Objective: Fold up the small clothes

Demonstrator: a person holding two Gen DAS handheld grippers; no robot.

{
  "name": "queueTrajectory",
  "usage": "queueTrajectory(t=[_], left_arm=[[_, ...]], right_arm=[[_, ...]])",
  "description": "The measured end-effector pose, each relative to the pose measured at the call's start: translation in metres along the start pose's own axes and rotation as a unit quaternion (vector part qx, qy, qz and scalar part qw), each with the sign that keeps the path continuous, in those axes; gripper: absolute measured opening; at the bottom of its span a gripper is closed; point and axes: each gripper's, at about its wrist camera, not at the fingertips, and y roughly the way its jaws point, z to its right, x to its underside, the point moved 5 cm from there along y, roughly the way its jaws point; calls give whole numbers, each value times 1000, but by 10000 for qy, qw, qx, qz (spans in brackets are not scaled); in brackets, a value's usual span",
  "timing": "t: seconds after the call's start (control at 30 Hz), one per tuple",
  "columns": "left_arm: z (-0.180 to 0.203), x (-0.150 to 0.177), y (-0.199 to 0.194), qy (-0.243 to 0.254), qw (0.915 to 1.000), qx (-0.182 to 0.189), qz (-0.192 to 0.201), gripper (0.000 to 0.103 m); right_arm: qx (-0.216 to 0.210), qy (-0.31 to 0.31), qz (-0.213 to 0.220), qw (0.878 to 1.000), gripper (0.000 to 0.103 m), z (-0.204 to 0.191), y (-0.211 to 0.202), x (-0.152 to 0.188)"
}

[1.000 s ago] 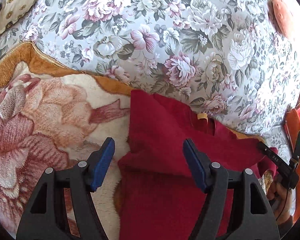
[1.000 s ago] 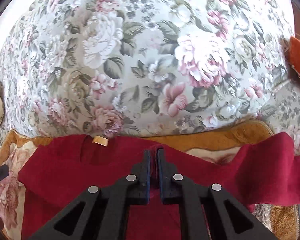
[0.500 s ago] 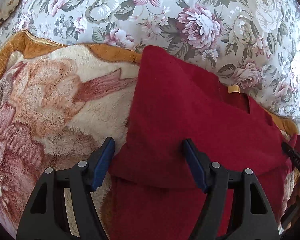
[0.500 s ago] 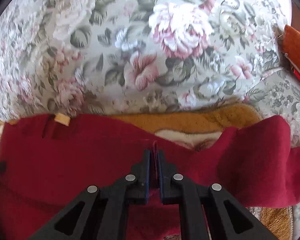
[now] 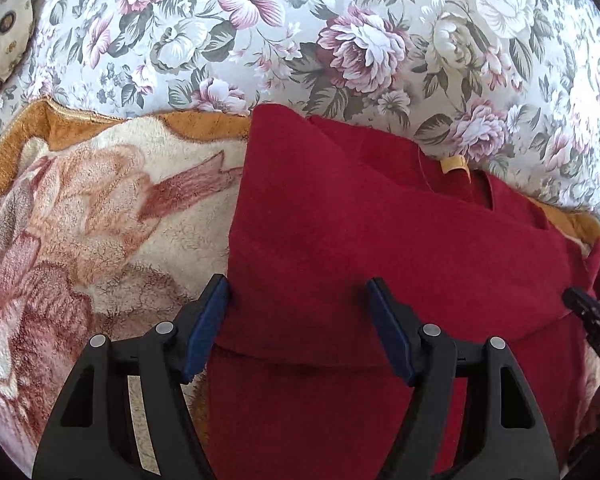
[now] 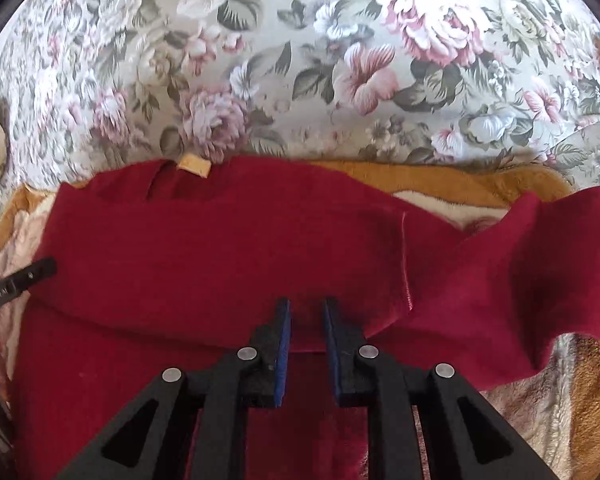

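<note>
A dark red garment (image 5: 360,240) with a tan neck label (image 5: 453,165) lies on a plush flowered blanket (image 5: 80,216). Its upper part is folded down over the lower part, with the fold edge near both grippers. My left gripper (image 5: 298,324) is open, its blue pads astride the fold's left corner. My right gripper (image 6: 305,328) is slightly open just above the fold edge (image 6: 204,336), holding nothing. A red sleeve (image 6: 540,264) trails off to the right in the right wrist view.
A floral sofa back (image 5: 340,40) rises right behind the garment. A patterned cushion (image 5: 4,48) sits at the far left. The right gripper's tip (image 5: 592,320) shows at the left wrist view's right edge.
The right gripper was shut on the garment's edge and has now opened, letting the cloth lie down. Both grippers moved forward over the folded garment; the left stayed open.
</note>
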Motion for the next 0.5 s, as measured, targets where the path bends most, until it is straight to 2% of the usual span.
queueTrajectory(t=[0.1, 0.17, 0.23, 0.37, 0.4, 0.5], left_arm=[[3, -1, -7, 119, 9999, -87, 28, 71], [4, -2, -17, 67, 9999, -39, 77, 71], [6, -1, -24, 33, 9999, 20, 103, 71], [16, 1, -36, 84, 9999, 60, 134, 71], [19, 1, -40, 102, 9998, 52, 148, 71], [28, 5, -50, 134, 9997, 124, 154, 71]], right_arm=[[4, -22, -130, 9999, 15, -3, -9, -1], [-147, 57, -85, 9998, 15, -3, -18, -5], [-80, 64, 8, 9999, 15, -1, -24, -7], [122, 154, -182, 9996, 15, 5, -15, -1], [104, 169, -289, 9994, 15, 6, -8, 2], [13, 197, -256, 9995, 15, 10, -18, 1]])
